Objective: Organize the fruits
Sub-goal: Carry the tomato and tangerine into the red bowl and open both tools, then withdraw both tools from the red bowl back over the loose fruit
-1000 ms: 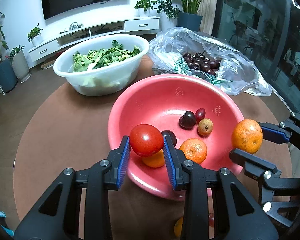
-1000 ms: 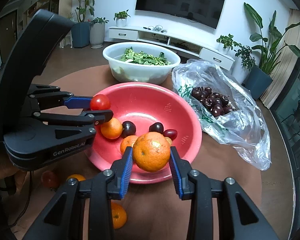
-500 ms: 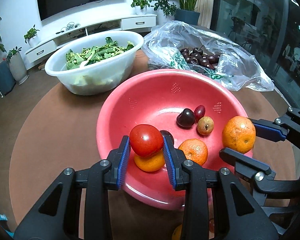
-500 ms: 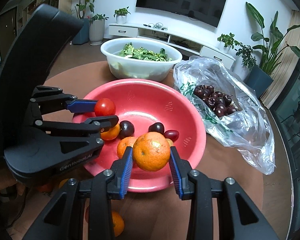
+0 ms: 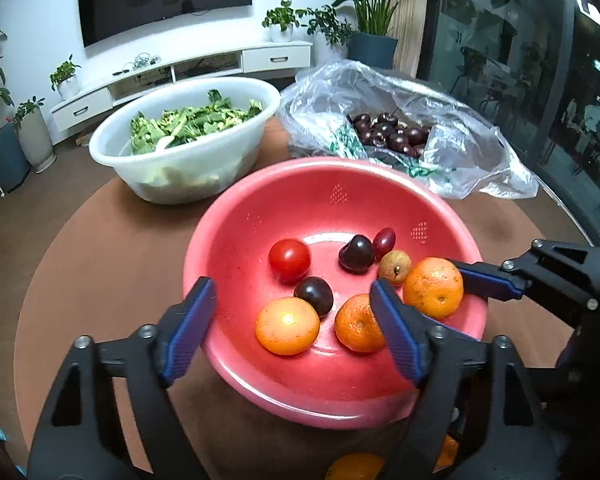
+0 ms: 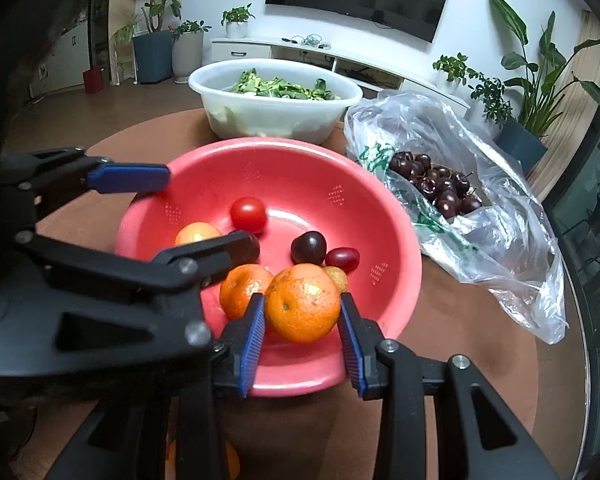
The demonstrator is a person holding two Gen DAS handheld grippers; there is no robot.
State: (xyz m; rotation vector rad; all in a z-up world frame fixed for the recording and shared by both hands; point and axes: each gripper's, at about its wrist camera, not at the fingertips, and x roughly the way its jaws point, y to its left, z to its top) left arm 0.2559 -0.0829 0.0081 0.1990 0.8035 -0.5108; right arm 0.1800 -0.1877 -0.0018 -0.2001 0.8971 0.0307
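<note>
A pink colander bowl (image 5: 292,200) (image 6: 396,240) holds a red tomato (image 5: 289,259) (image 6: 248,215), two oranges (image 5: 287,325), dark plums (image 5: 313,295), a red grape and a small brownish fruit. My left gripper (image 5: 292,328) is open and empty over the bowl's near rim. My right gripper (image 6: 303,328) is shut on an orange (image 6: 302,302) (image 5: 433,287) above the bowl's right near side.
A white bowl of greens (image 5: 180,140) stands behind the pink bowl. A clear plastic bag of dark cherries (image 5: 396,132) (image 6: 440,188) lies at the back right. Loose oranges (image 5: 352,466) lie on the brown round table below the grippers.
My left gripper has opened and let go of the tomato, which now rests inside the pink bowl. My right gripper has moved further over the bowl with its orange.
</note>
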